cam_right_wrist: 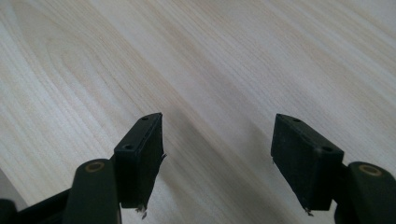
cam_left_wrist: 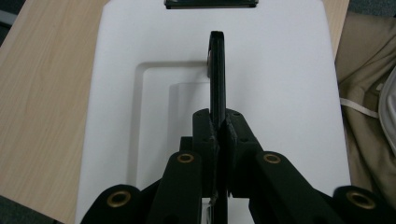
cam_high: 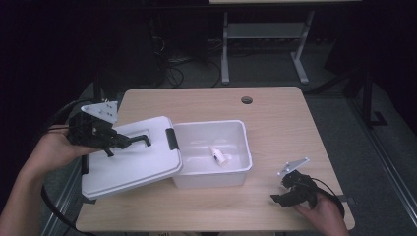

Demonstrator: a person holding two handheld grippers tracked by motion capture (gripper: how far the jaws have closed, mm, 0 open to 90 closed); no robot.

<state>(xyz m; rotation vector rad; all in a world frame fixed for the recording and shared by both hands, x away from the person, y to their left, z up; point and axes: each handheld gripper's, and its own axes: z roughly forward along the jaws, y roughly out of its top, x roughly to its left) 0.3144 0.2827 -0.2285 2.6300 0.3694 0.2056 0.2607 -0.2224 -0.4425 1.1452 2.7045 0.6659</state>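
Lid (cam_high: 133, 160) of white bin (cam_high: 238, 169) hangs tilted from left claw (cam_high: 120, 141), clamped tight on lid's black handle (cam_left_wrist: 217, 74); handle's long axis runs straight out along the jaws. Lid sits just left of bin, far edge near its rim, w/ black latch (cam_high: 170, 138) facing it. Right claw (cam_high: 285, 194) spread wide, empty, over bare worktop (cam_right_wrist: 233, 56), near bin's right front corner. Small white bottle (cam_high: 218, 156) lies inside bin. No readable text/brand.
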